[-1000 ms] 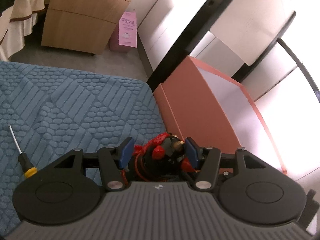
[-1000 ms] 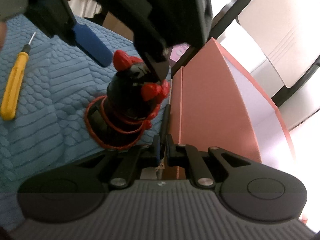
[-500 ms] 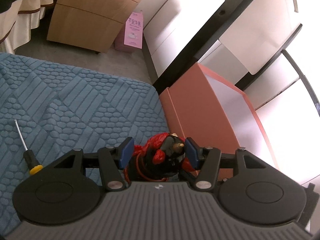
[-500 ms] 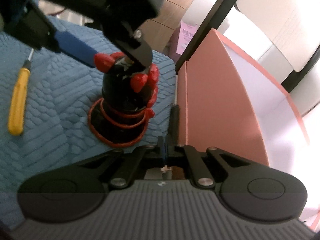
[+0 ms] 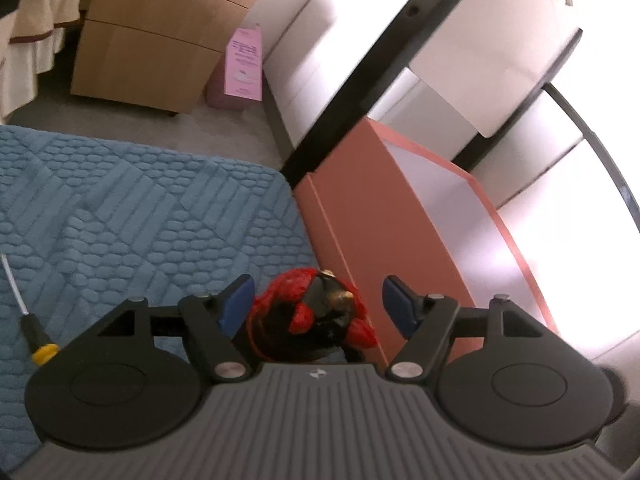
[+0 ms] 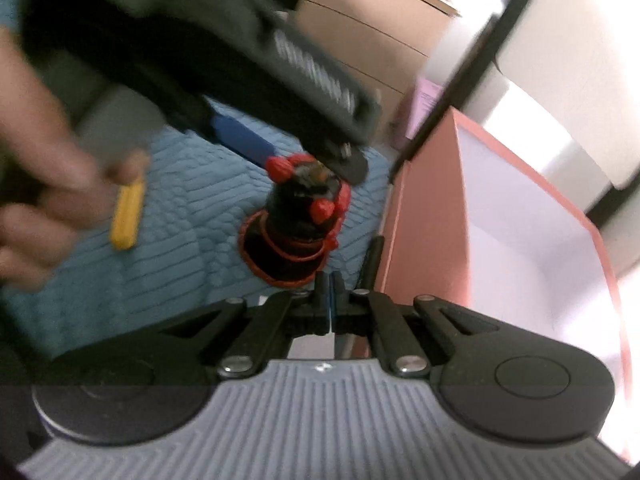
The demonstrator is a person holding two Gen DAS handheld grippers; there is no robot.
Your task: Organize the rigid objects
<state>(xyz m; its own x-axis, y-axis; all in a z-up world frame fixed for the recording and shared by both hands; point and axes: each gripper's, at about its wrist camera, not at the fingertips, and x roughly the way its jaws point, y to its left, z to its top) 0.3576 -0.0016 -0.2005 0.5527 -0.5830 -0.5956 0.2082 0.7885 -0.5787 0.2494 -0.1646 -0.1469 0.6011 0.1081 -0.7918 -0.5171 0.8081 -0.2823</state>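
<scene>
Beside the pink box (image 5: pixel 384 216), the left tool (image 5: pixel 316 304) is spreading off the red-and-black figurine (image 5: pixel 316 320); the right tool (image 6: pixel 330 292) is staying pressed together, and the yellow screwdriver (image 6: pixel 128 212) is waiting unsorted.

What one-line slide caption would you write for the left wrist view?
Left gripper, jaws just opened, straddles a black-and-red figurine on a blue quilted mat beside a salmon-pink box; screwdriver lies left.

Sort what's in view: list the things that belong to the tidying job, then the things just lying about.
Job:
black-and-red figurine, standing on the blue mat between the open left tongs, whose jaws have just been opening
yellow-handled screwdriver
open salmon box
shut right tongs

Lying about:
blue mat
pink carton
wooden drawer unit
</scene>
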